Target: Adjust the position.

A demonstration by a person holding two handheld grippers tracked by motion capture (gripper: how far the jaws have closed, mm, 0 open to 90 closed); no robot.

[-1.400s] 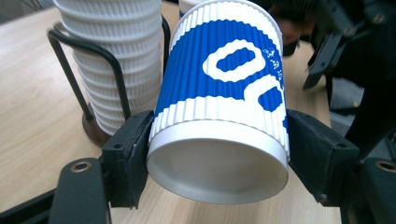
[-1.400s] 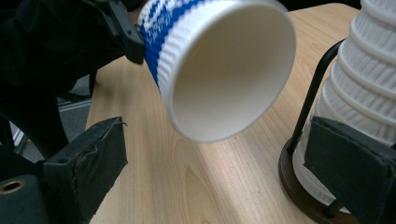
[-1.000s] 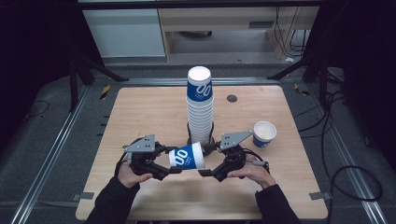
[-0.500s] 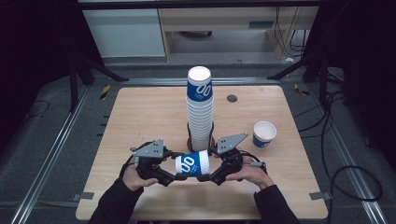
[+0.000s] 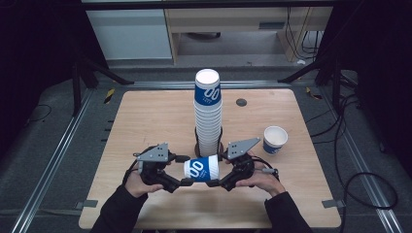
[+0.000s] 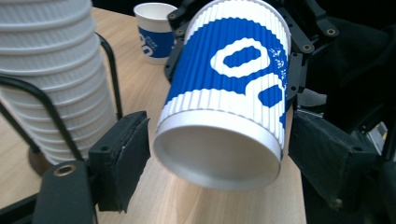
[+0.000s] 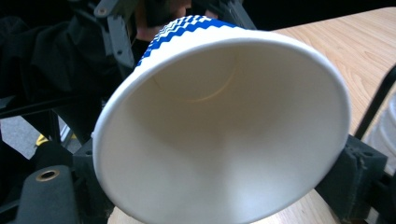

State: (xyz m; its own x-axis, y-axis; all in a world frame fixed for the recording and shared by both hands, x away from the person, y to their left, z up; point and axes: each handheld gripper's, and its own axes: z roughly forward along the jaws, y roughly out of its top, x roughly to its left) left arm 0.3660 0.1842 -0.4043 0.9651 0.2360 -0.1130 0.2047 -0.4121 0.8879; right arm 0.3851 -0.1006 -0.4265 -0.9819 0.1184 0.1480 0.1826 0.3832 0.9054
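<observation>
**Passing a blue-and-white cup between two grippers**

Lying on its side above the near middle of the table [image 5: 145, 121], the blue-and-white paper cup [image 5: 201, 170] hangs between the two grippers, clear of the wood, just in front of the foot of the tall cup stack [image 5: 208, 114]. Its closed bottom points toward the person's left and its open mouth toward the right.

At the mouth end, the right gripper [image 5: 224, 183] has its jaws set on either side of the rim. In the right gripper view the open mouth of the cup [image 7: 224, 126] sits squeezed between the two black pads, which press on its wall; these jaws have just been closing, with the cup between them, and they now grasp it.

At the bottom end, the left gripper [image 5: 183, 182] has its jaws spread. In the left gripper view the cup [image 6: 229, 93] floats between the pads with a visible gap on each side, so this gripper has let go; its jaws have just been opening, the cup in the space between them but untouched.

The stack stands upright in a black wire holder [image 5: 198, 141] at the table's centre, its ribbed white sides showing at the left of the left gripper view [image 6: 51, 79].

A single cup [image 5: 275, 140] stands upright, mouth up, well apart to the right of the stack. A small dark round mark [image 5: 241, 102] lies on the wood beyond it, toward the far edge.
</observation>
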